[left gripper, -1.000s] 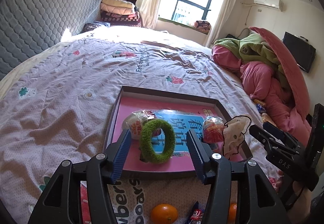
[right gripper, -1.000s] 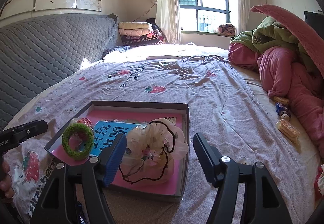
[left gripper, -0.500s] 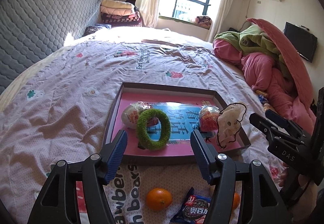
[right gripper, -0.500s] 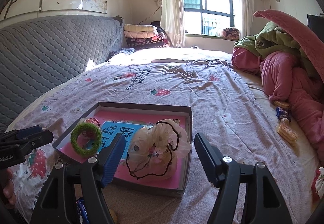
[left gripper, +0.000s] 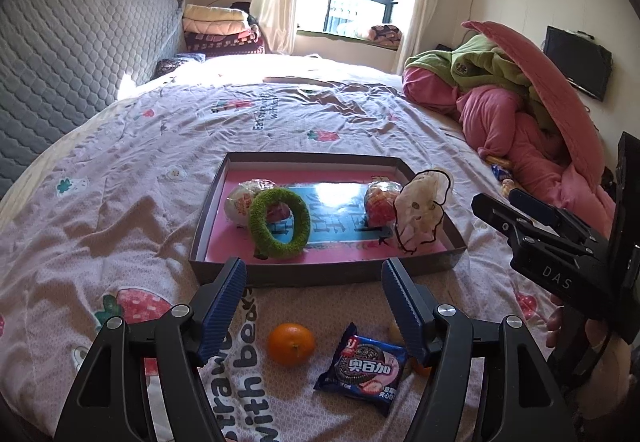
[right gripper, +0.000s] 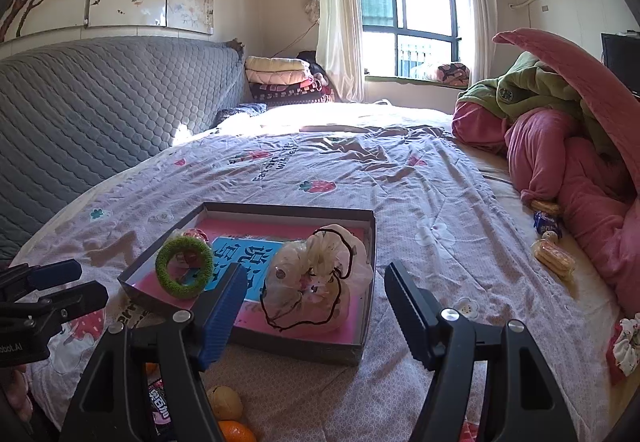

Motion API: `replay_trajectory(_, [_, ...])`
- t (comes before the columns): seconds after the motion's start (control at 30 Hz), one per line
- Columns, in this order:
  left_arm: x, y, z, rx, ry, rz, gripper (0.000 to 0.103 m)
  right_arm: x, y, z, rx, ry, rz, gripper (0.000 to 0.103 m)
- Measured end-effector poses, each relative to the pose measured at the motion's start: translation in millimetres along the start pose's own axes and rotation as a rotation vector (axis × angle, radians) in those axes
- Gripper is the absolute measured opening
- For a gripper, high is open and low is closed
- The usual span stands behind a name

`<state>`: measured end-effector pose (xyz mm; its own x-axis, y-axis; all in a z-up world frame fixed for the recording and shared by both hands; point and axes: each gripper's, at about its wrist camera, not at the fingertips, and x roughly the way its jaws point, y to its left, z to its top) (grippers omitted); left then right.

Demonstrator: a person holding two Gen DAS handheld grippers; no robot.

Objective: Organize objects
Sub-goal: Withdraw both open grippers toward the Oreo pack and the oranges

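Left gripper (left gripper: pixel 313 284): spread wide with nothing between the blue pads; its jaws have just been opening; it hangs over the bed, just short of the near wall of the tray.
Bed (left gripper: pixel 120 170): pink strawberry-print cover under everything.
Tray (left gripper: pixel 320 278): shallow dark box with a pink floor, straight ahead of the left gripper and ahead-left of the right one.
Green ring (left gripper: pixel 279 223): fuzzy, standing tilted in the tray, ahead of the left gripper's left finger, leaning against a wrapped round snack (left gripper: pixel 244 198).
Red wrapped snack (left gripper: pixel 380 200): in the tray, ahead of the left gripper's right finger.
Sheer pouch (right gripper: pixel 316 282): black-trimmed, in the tray's right end, just ahead of the right gripper's left finger.
Orange (left gripper: pixel 291 344): on the bed, below and between the left gripper's fingers.
Cookie packet (left gripper: pixel 366 368): blue, just right of the orange, by the left gripper's right finger.
Right gripper (right gripper: pixel 314 308): spread, pinching nothing; near the tray's front right corner.
Loose snacks (right gripper: pixel 554 260): on the bed well to the right of the right gripper, beside the pink bedding (right gripper: pixel 580 182).
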<state>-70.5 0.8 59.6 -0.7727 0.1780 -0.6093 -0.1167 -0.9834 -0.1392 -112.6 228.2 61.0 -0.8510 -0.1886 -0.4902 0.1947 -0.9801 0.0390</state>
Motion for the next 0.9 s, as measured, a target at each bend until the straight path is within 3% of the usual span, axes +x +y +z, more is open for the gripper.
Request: replay_trajectory(0.9, [-7,-12,-30,0.058,0.073,-0.043,0.072,-29,19,-26,-0.062,0.023,0.022,0.071])
